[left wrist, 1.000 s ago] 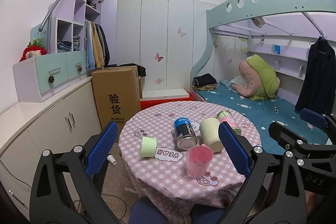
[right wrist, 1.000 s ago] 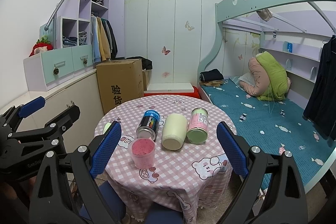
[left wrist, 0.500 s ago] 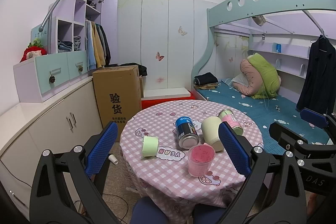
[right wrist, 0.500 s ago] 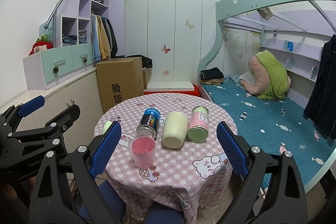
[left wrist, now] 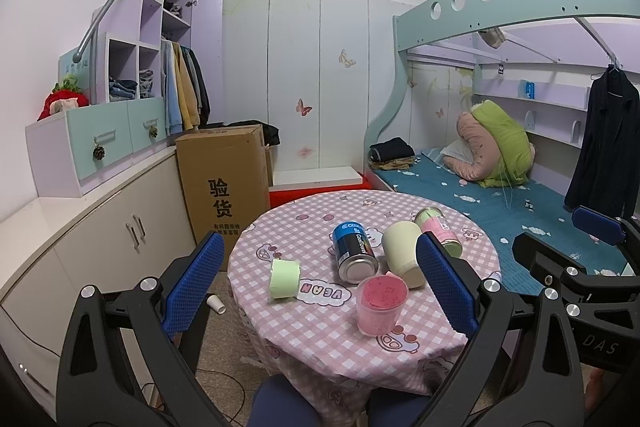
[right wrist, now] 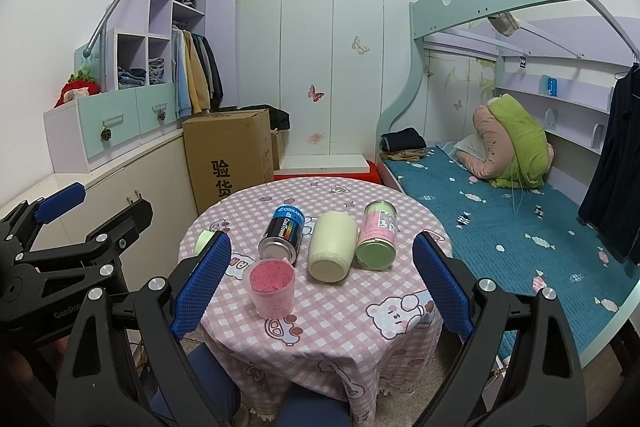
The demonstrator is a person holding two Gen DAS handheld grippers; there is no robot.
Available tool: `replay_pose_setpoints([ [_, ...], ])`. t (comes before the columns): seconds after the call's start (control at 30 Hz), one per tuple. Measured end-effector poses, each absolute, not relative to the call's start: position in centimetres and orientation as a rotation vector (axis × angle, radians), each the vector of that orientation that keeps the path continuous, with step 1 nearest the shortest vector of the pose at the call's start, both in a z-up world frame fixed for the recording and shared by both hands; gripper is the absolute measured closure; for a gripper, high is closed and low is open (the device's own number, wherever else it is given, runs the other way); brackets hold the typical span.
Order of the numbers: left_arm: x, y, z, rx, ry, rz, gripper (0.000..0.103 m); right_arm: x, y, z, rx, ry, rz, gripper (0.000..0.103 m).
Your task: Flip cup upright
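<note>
Jaws of left gripper (left wrist: 319,241) and right gripper (right wrist: 321,238): both spread wide, holding nothing, hanging short of the table (left wrist: 420,359).

Round table as dial, near edge at 6 o'clock, read from the left wrist view:
- Green cup (left wrist: 285,279): lying on its side at about 9 o'clock, alone, well apart from the rest. Likely the item to right.
- Cream cup (left wrist: 400,251): also on its side, near centre towards 3 o'clock, lying close between blue can (left wrist: 354,251) and pink-and-green can (left wrist: 436,231). Cannot tell for certain which of the two the task means.
- Pink cup (left wrist: 380,305): already upright at about 5 o'clock, just in front of the blue can.

Handling, judged: green cup probably light and thin-walled, apt to roll on the cloth and to dent under a hard squeeze. Best taken across the side wall at mid-height, lightly, then swung base-down. Left gripper nearer to it. Cream cup apparently stiffer and heavier; crowded on both sides, so little room for fingers beside it.
</note>
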State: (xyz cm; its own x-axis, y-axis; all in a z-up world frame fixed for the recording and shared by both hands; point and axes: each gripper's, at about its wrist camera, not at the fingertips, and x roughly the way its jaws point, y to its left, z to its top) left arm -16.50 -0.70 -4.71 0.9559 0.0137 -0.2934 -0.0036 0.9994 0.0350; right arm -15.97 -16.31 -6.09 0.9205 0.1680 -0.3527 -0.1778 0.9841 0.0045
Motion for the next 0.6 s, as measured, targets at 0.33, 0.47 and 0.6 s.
replay_pose_setpoints([
  [0.33, -16.45, -0.77, -5.04, 0.035, 0.300, 0.008, 0.006, -16.01, -16.37, -6.21, -0.028, 0.361, 0.175, 0.014],
  [0.47, -16.23, -0.81, -5.31, 0.033, 0.309, 0.005, 0.006, -15.98, -16.36, -6.31, -0.028, 0.364, 0.175, 0.014],
  [0.6, -15.96, -0.83, -5.65, 0.042, 0.315, 0.009, 0.006, -15.92, -16.40, -6.44, -0.027, 0.368, 0.173, 0.014],
])
